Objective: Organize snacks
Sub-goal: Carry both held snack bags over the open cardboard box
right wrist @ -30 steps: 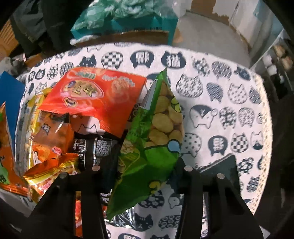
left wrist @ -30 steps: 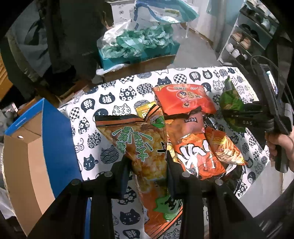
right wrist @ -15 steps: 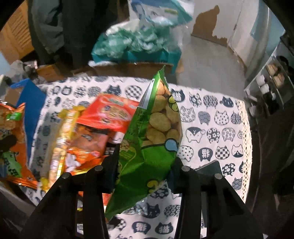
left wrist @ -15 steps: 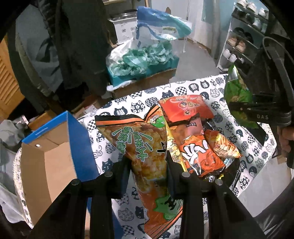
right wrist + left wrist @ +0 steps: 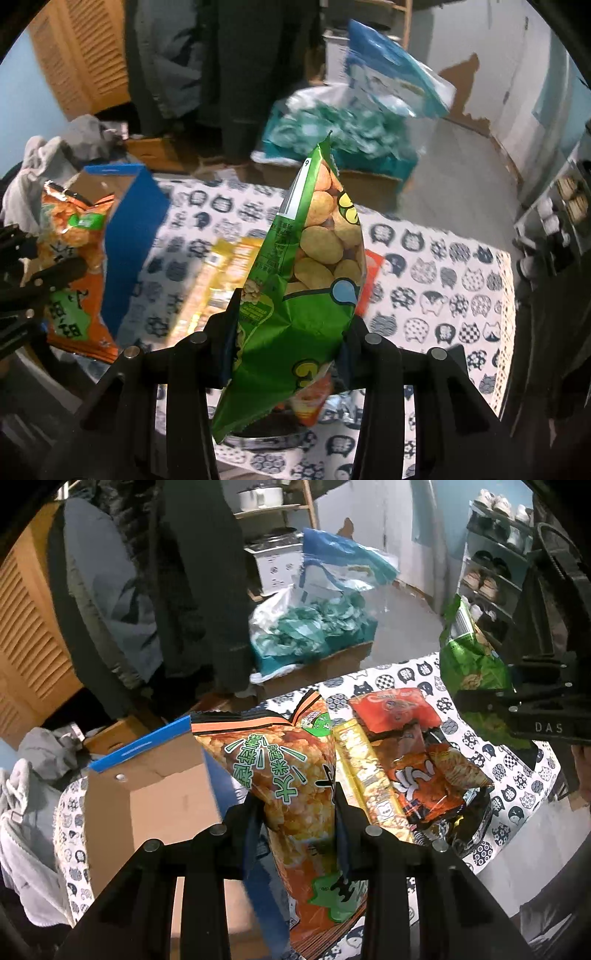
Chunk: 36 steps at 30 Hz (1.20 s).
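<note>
The left hand-held gripper (image 5: 299, 812) is clamped narrow on the orange rice-cracker bag (image 5: 291, 775), which hangs with its long axis running up and away from the pads, sealed top edge far from the camera. The open cardboard box (image 5: 155, 801) with blue outer walls stands at the left end of the counter (image 5: 517, 775), its mouth facing up. In the left wrist view the box sits just to the left of the held bag, and the bag's lower end hangs in front of the box's blue wall, so this is the nearer hand-held gripper to the box.

The right hand-held gripper (image 5: 291, 332) is pinched on the green peanut-snack bag (image 5: 306, 280), held upright in the air over the middle of the counter, long axis also pointing up from the pads. From here the box lies well apart, toward the counter's left end, with the left hand-held gripper and its orange bag between.

The loose pile of snack packets (image 5: 413, 760), orange, red and yellow, lies on the cat-print cloth near the counter's near edge, below both held bags.

My judgement: the orange bag goes into the box first, by a short shift left and a lowering, bottom end leading.
</note>
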Each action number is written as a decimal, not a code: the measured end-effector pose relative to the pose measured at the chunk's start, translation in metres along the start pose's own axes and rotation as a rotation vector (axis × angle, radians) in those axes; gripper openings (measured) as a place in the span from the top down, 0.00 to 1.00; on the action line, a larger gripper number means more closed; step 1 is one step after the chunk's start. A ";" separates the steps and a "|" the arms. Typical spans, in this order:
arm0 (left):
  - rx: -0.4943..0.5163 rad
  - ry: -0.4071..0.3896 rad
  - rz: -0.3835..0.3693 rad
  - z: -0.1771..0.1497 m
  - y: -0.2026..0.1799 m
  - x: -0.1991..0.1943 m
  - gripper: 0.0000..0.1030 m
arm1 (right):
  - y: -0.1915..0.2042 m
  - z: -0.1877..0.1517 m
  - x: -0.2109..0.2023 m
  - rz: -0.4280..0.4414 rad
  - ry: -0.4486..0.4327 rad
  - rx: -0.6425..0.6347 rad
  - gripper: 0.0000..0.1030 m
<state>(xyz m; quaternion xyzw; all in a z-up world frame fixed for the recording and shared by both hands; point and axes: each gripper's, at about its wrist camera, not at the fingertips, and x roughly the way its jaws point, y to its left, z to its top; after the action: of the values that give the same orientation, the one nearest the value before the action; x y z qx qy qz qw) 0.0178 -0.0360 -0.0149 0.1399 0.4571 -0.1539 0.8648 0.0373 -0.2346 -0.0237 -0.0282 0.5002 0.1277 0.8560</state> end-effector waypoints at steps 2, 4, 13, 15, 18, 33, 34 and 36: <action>-0.014 -0.006 0.007 -0.002 0.009 -0.006 0.67 | 0.013 0.004 -0.002 0.017 -0.006 -0.019 0.61; -0.023 -0.013 0.012 -0.004 0.017 -0.009 0.67 | 0.027 0.006 -0.003 0.033 -0.010 -0.037 0.61; -0.082 -0.033 0.063 -0.020 0.063 -0.020 0.66 | 0.086 0.023 0.005 0.093 0.000 -0.118 0.61; -0.094 -0.030 0.080 -0.025 0.073 -0.020 0.67 | 0.098 0.026 0.008 0.109 0.004 -0.128 0.61; -0.109 -0.028 0.105 -0.032 0.089 -0.021 0.67 | 0.117 0.032 0.012 0.128 0.010 -0.148 0.61; -0.247 0.031 0.199 -0.076 0.167 -0.015 0.67 | 0.225 0.049 0.052 0.248 0.084 -0.249 0.60; -0.254 0.041 0.205 -0.079 0.171 -0.012 0.66 | 0.226 0.049 0.054 0.253 0.090 -0.250 0.60; -0.261 0.057 0.213 -0.085 0.178 -0.008 0.66 | 0.236 0.050 0.061 0.261 0.105 -0.258 0.60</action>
<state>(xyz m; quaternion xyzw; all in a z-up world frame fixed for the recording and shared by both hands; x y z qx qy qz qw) 0.0201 0.1597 -0.0361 0.0785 0.4802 0.0031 0.8736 0.0502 0.0135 -0.0329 -0.0795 0.5232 0.2991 0.7940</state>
